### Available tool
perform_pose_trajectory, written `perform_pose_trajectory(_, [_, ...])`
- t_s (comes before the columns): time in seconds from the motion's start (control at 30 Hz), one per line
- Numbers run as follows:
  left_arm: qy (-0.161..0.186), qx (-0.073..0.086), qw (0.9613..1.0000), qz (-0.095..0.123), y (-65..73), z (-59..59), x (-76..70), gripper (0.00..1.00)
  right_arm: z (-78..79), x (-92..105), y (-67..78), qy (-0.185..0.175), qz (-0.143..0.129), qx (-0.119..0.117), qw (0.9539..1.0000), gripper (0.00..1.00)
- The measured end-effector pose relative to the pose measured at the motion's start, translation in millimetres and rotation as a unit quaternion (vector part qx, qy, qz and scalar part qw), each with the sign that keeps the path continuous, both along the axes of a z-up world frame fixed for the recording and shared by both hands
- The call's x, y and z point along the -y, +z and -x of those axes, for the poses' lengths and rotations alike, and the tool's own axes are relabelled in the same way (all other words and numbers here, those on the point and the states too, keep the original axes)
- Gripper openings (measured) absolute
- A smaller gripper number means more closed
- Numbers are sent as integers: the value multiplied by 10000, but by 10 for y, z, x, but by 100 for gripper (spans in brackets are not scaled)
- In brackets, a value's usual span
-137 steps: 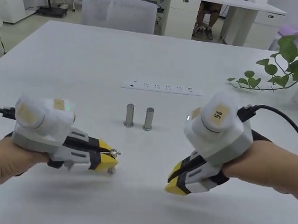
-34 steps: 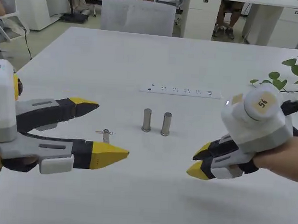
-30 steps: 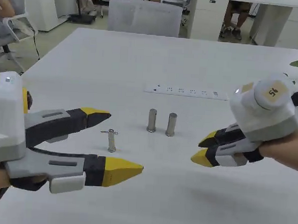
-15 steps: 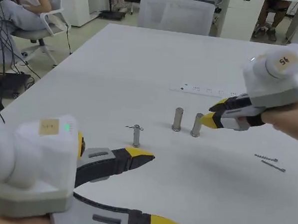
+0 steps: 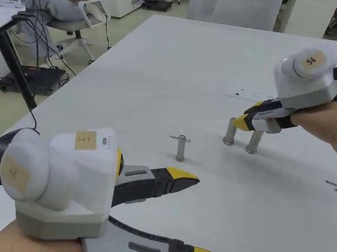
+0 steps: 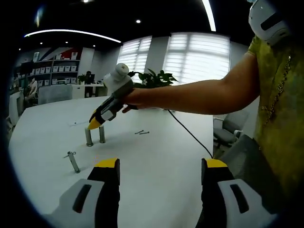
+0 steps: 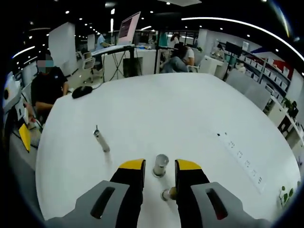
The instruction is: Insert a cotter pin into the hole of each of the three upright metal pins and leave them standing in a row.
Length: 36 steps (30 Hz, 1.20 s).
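While the right tool (image 5: 237,123) hangs at the tops of two unfitted metal pins standing just beside each other on the bench (image 5: 160,75), the chief hazard is a knock. A sideways drift, or jaws closing off-centre, would likely tip the first bare pin (image 7: 160,165) into the second bare pin (image 7: 167,194) and break up the row. A lesser hazard is a grip taken over the cross-hole, which would block the cotter. The right tool's jaws are parted narrowly, about a pin's width. The first bare pin lies in line with the gap at the tips and the second lies lower between the jaws; contact cannot be judged. The left tool (image 6: 160,164) is spread wide and holds nothing, low over the bench and well apart from the work. The fitted pin (image 5: 181,148) stands upright near the pair, its cotter pin (image 5: 179,138) crossing the top. Loose cotter pins (image 6: 141,132) lie flat beyond, near the bare pair.
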<state>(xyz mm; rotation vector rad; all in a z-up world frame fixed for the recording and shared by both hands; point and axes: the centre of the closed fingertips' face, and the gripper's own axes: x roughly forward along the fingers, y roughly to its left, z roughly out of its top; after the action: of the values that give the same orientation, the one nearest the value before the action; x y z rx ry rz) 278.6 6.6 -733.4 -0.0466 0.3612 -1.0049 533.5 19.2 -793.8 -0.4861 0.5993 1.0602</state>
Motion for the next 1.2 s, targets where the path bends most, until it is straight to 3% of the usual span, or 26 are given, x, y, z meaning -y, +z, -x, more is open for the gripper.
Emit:
perform_pose_trajectory(0.33, [18,-54,10000,-5,-50,-11,0,67,-39,-47,-227,5,171,-114,9998,25])
perform_pose_trajectory(0.63, [62,-52,10000,14,-56,-5,-21,65,-20,-60,-263,-13,207,-62,9998,16])
perform_pose_trajectory(1.2, [102,-70,9999,9,-53,-9,-56,65,42,-74,-249,74,262,-148,9995,11])
